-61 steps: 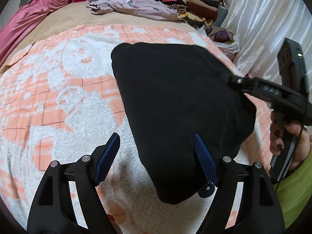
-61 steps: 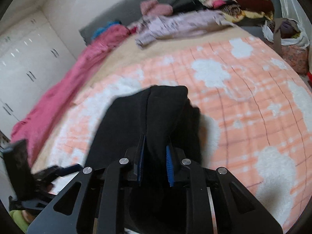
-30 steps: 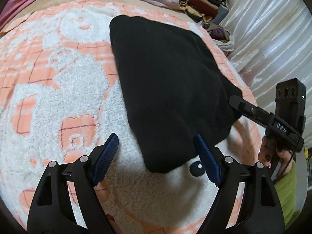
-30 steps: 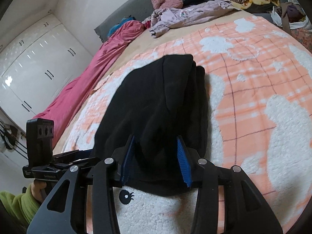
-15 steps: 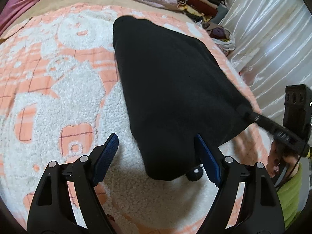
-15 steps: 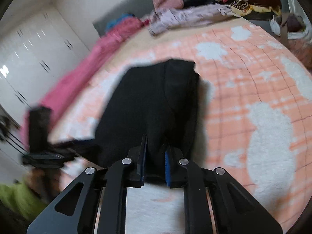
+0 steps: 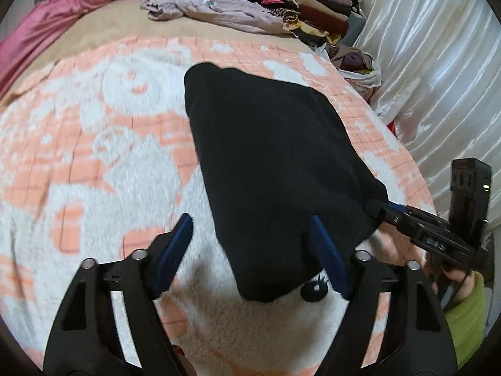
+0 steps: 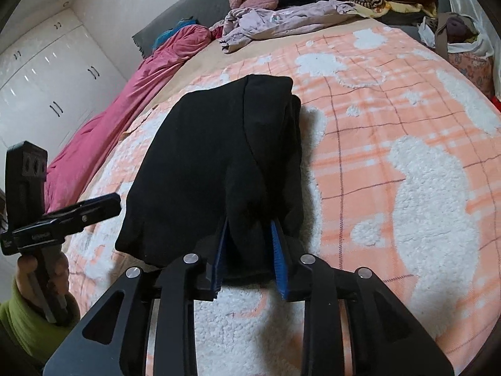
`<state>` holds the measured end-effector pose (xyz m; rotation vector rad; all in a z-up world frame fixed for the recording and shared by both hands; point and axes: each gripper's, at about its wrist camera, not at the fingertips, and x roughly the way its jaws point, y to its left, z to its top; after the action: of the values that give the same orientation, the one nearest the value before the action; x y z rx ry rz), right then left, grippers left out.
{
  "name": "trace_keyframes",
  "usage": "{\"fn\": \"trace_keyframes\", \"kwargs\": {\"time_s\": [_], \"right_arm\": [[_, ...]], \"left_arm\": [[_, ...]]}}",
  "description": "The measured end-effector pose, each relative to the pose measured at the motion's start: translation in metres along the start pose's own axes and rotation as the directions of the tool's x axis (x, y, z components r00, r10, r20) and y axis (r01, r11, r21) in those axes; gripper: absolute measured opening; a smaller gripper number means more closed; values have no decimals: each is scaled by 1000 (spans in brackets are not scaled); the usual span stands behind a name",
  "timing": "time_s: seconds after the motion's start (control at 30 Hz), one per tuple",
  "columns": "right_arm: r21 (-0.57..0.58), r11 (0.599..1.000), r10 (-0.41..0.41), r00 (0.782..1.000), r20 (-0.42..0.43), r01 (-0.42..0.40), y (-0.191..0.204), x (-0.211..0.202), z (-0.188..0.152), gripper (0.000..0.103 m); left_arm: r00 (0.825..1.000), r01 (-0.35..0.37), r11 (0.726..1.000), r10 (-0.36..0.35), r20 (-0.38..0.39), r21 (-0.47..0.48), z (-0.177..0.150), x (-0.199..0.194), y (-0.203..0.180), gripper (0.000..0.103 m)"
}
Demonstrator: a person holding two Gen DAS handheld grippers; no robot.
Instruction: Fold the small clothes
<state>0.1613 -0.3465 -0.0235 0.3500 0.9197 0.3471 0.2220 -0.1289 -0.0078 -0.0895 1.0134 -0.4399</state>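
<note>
Peach-and-white fleece blanket (image 7: 94, 144) on a bed, with a folded black garment (image 7: 269, 156) lying on it.

We see the garment near the middle of the blanket, folded into a long thick bundle. Our right gripper (image 8: 249, 250) has its blue pads on either side of the bundle's near edge, a fold of black cloth bunched between them; the jaws are opening, though the cloth still fills the gap. Our left gripper (image 7: 250, 247) hovers over the other near corner, its jaws wide and closing, one pad over bare fleece and the other over the cloth, pressing on nothing. Beyond the garment we note a lilac top (image 8: 281, 18) lying loose, stacked clothes (image 7: 300, 3) at the far edge, a pink quilt (image 8: 131, 100), a white wardrobe (image 8: 47, 75) and a pale curtain (image 7: 438, 78).
</note>
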Motion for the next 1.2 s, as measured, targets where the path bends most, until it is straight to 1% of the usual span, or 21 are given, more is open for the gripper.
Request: {"fn": "trace_keyframes", "kwargs": {"time_s": [0.03,0.07,0.1,0.13,0.17,0.23,0.27,0.43,0.53,0.6,0.7,0.77,0.87,1.03,1.13,1.17,1.2], "right_arm": [[-1,1000,-8,1000,4,8,1,-2,1,29],[-2,1000,-16,1000,15,16,1,-7,2,33],[-2,1000,-21,999,24,21,1,-9,4,34],[-1,1000,-30,999,34,30,1,-12,6,34],[6,999,-45,998,50,45,-1,-18,9,35],[20,998,-58,996,71,57,-4,-23,14,37],[21,997,-73,993,92,72,-5,-27,18,37],[-5,998,-69,990,122,70,5,-27,37,38],[-45,997,-53,993,110,58,22,-17,51,38],[-87,994,-53,994,100,62,35,-6,63,38],[-120,991,-57,996,73,65,47,15,78,38],[-128,989,-61,997,56,68,49,28,85,38],[-142,985,-94,995,34,98,50,47,92,38],[-152,983,-101,995,-2,100,50,68,96,38],[-170,976,-146,989,-32,138,48,82,97,38],[-172,969,-187,981,-45,176,43,88,97,38],[-169,966,-208,977,-51,197,38,91,96,36]], "left_arm": [[1000,-3,1000,3,-1,8,1,2,-3,59],[1000,-5,1000,5,-3,15,3,4,-6,59],[1000,-4,1000,5,-10,23,3,9,-10,59],[1000,-7,999,8,-24,31,3,16,-13,59],[999,-24,999,26,-42,45,2,24,-16,59],[996,-72,994,77,-53,81,-1,34,-21,59],[995,-84,992,90,-53,96,-3,36,-23,59],[993,-106,986,113,-43,130,-7,35,-24,59],[994,-95,988,102,-48,121,-6,34,-22,59],[994,-94,988,101,-48,121,-6,33,-21,59],[994,-97,987,104,-45,125,-8,33,-22,59],[994,-93,988,99,-42,123,-8,32,-22,59],[995,-82,990,87,-40,111,-8,31,-20,59],[996,-78,991,82,-34,113,-11,28,-19,59],[996,-82,990,86,-31,117,-12,28,-20,59],[996,-82,990,86,-31,118,-12,28,-20,59],[996,-80,990,85,-31,119,-12,27,-21,59]]}}
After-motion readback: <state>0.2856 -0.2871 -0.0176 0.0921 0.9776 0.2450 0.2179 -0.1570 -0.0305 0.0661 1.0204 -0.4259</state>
